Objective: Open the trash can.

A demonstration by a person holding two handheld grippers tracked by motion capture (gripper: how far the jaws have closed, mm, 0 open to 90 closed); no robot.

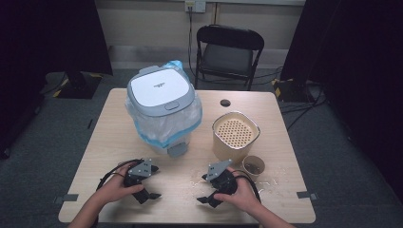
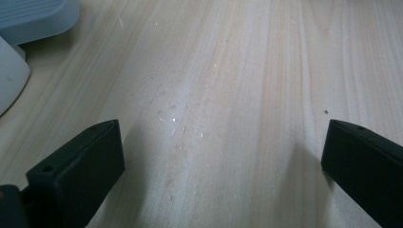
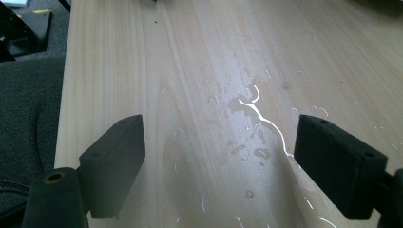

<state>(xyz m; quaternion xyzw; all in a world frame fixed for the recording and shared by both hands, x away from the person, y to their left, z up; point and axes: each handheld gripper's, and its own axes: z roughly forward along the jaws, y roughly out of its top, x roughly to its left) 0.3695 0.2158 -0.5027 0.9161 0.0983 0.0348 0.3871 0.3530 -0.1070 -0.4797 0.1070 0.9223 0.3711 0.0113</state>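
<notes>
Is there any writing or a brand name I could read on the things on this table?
One small dark mark, likely a brand name, sits on the white lid of the bin: too small and blurred to read.
No writing shows on the beige container, the small cup or the table.

No legible text on anything

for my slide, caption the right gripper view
Open right tongs poised above spilled water on the wooden table.
</notes>
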